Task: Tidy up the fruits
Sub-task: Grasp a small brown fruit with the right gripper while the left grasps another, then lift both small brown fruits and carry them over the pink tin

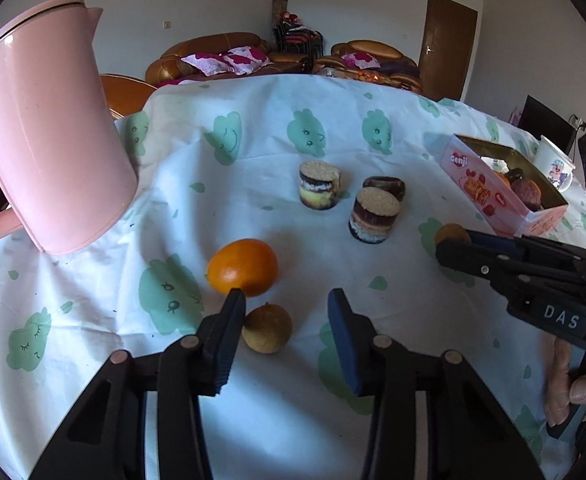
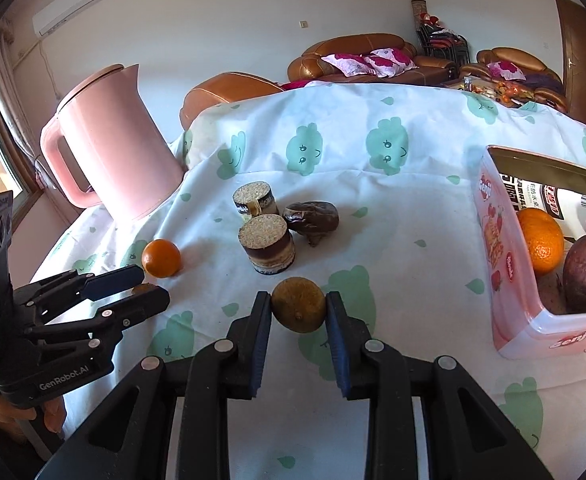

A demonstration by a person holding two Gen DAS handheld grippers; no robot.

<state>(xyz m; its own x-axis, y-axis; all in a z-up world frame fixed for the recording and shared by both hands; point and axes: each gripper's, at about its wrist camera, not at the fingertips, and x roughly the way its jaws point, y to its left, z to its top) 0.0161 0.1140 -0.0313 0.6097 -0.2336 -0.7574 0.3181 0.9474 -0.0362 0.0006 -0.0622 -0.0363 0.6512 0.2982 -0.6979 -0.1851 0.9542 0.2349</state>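
We see a wrinkled white tablecloth (image 2: 373, 208) with green clouds. Our right gripper (image 2: 299, 312) clamps a rough brown round fruit (image 2: 297, 309); at 9 o'clock, our left gripper (image 1: 287, 308) stands unclenched beside a second fruit (image 1: 267, 329).

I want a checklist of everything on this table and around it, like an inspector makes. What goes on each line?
Surface: white tablecloth with green cloud faces, wrinkled.
Job's things: small brown round fruit in the right gripper; loose orange; second small tan round fruit near the left gripper; pink snack box holding an orange, a dark red fruit and something more.
Clutter: pink lidded jug; two layered round cakes; dark wrinkled lump; white cartoon mug.
Grippers: right gripper shut on the brown fruit; left gripper jaws apart, tan fruit between them, untouched.
Cables: nothing seen.
Surroundings: brown leather sofas, wooden door, wall air conditioner.
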